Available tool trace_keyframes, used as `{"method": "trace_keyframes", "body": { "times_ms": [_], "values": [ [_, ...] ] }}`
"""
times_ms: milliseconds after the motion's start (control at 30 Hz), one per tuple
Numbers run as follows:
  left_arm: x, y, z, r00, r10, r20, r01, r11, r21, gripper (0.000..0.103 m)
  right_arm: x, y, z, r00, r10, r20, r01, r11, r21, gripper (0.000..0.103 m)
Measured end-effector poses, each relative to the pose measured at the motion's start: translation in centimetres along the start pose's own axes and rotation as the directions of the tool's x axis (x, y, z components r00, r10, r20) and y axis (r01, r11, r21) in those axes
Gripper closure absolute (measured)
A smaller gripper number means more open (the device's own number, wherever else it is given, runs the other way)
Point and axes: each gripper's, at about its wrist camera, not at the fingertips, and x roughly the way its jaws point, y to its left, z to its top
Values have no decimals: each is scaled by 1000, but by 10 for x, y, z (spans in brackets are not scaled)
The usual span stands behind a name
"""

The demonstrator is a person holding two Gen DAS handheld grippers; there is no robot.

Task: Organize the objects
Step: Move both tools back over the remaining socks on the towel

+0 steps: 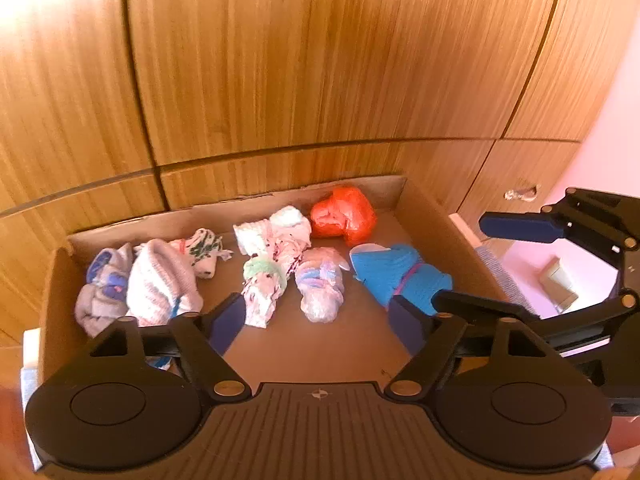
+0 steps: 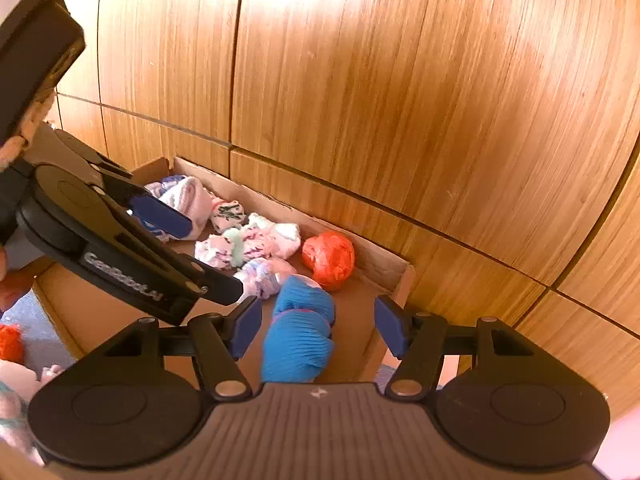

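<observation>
I have both claws over a shallow cardboard box (image 1: pixel 60 280) that sits against a wooden cupboard (image 1: pixel 320 60); the box holds rolled-up socks in a loose row. From the left wrist camera my left claw (image 1: pixel 320 320) stands spread wide with nothing between its blue pads, above the bare box floor; just past its tips lie a pink-and-green patterned sock bundle (image 1: pixel 264 284) and a pale lilac bundle (image 1: pixel 320 288), side by side and nearly touching. To the left of them sit a white knitted bundle (image 1: pixel 160 284) and a grey-and-blue bundle (image 1: pixel 102 288), pressed together near the left wall; an orange bundle (image 1: pixel 344 216) rests in the far right corner.

A blue sock bundle (image 2: pixel 298 332) with a pink band lies near the right wall of the box; in the right wrist view it sits between the pads of my right claw (image 2: pixel 316 328), closer to the left pad; the pads are apart and neither one presses on it, so that claw is released. The left claw crosses the left of that view, over the white bundle.
</observation>
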Motion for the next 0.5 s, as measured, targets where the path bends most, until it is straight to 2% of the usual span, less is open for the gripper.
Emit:
{"method": "trace_keyframes", "body": {
  "times_ms": [300, 500],
  "values": [
    [-41, -3, -13, 999, 21, 48, -22, 999, 24, 16, -29, 13, 1, 1000, 3, 31, -3, 1000, 1, 36],
    [-91, 5, -45, 992, 34, 123, -40, 998, 43, 11, -64, 20, -4, 998, 7, 69, -10, 999, 41, 33]
  ]
}}
